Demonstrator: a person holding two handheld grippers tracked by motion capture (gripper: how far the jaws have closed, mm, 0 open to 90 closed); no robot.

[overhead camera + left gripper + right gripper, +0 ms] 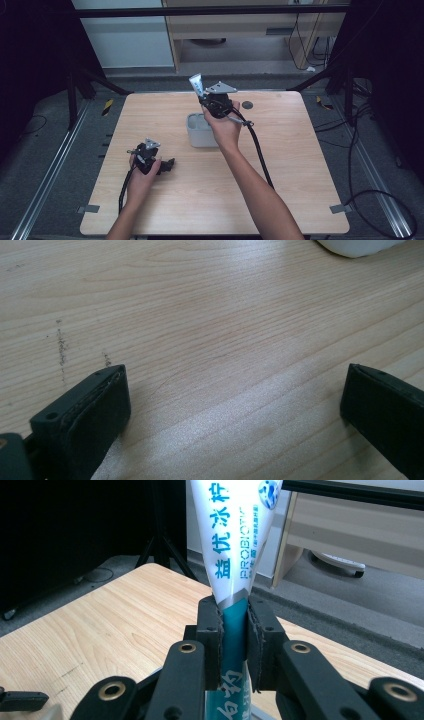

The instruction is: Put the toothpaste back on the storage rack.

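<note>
Right gripper [209, 97] is clamping a toothpaste tube [235, 540] at its teal lower body, holding it upright above the grey container [199, 132] — light, soft, likely squashing (grip there, gently). Left gripper [235, 405] is resting wide apart, empty, on the table [300, 165].

a lab; black curtains [30, 60], floor cables [370, 165], rail frame [45, 185]

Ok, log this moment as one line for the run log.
right gripper: shut on toothpaste tube, held above grey container | left gripper: open, low over wooden table
</note>
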